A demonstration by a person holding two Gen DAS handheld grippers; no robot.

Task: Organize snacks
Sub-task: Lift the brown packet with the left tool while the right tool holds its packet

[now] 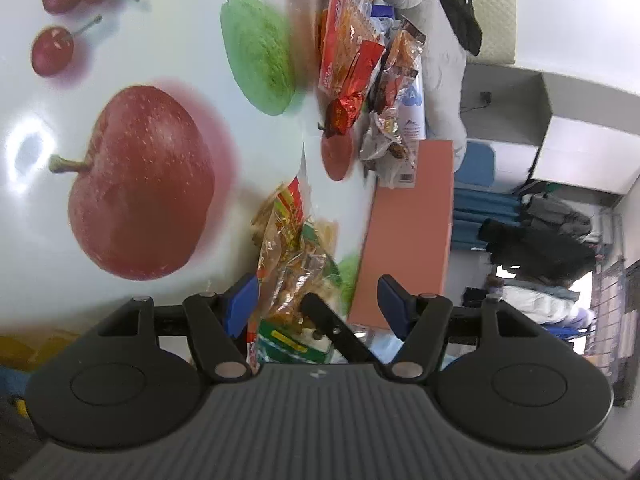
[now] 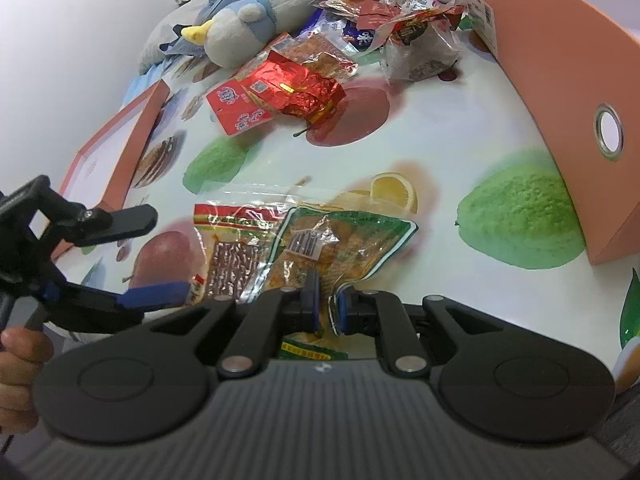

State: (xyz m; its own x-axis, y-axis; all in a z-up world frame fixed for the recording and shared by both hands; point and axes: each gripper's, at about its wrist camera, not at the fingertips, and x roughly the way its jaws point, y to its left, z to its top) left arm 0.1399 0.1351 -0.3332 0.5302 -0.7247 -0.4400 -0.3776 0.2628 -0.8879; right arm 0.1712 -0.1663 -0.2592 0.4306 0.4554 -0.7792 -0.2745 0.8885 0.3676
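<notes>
The right tongs [image 2: 327, 312] are nearly closed, pinching the near edge of the green-bordered snack packet [image 2: 344, 244]. That packet lies flat on the fruit-print bench [image 2: 440, 184] near its front edge, its long axis running away from the right tongs toward the bench's middle. Touching its left side, partly overlapped, lies the red-topped packet of dark strips [image 2: 232, 248]. The left tongs [image 2: 152, 256] stand wide open with nothing between the pads, reaching in from the left just beside that red-topped packet. The orange box [image 2: 560, 92] stands along the right edge of the bench, well apart from the held packet and to its right. So the right hand is probably the one to carry it there. More wrappers [image 2: 304, 88] are heaped at the far edge beside a plush toy [image 2: 256, 20].
</notes>
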